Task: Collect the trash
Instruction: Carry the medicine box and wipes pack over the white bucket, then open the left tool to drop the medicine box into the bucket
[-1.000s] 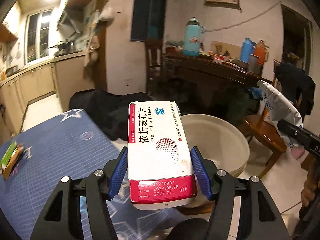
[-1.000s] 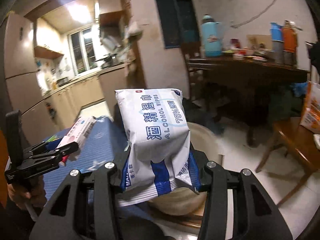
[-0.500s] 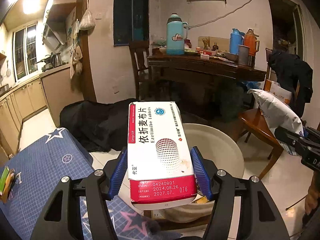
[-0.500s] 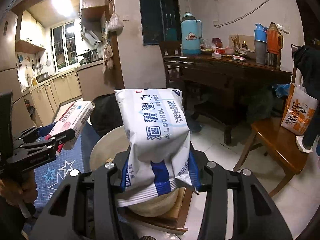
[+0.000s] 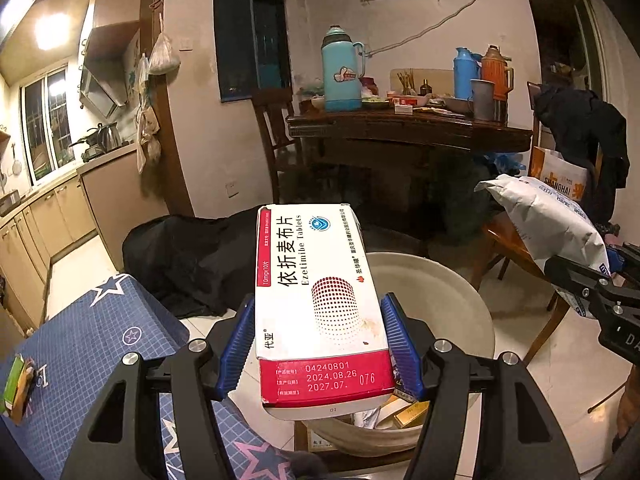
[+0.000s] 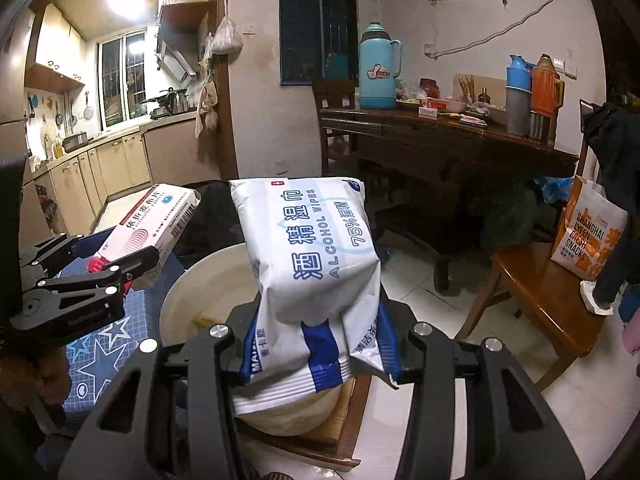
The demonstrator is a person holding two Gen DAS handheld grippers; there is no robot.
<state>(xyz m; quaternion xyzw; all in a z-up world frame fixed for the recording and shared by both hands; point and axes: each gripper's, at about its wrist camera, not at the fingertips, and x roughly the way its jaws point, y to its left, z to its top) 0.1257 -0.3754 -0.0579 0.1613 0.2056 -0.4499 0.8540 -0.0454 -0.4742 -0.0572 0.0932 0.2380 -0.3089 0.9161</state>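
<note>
My left gripper is shut on a white and red tablet box, its blue pads pressing both long sides. The box hangs over the near rim of a cream basin with some packets inside. In the right wrist view that box and the left gripper show at the left, beside the basin. My right gripper is shut on a white and blue alcohol wipes pack, squeezed at its lower end, above the basin. The same pack appears at the right of the left wrist view.
The blue star-patterned table cover lies at the left with a small green packet on it. A wooden stool carrying an orange snack bag stands at the right. A dark dining table with flasks stands behind, a black cloth heap on the floor.
The left gripper with the tablet box has swung right, off the blue cover and over the basin. The right gripper still holds the wipes pack and has turned slightly.
</note>
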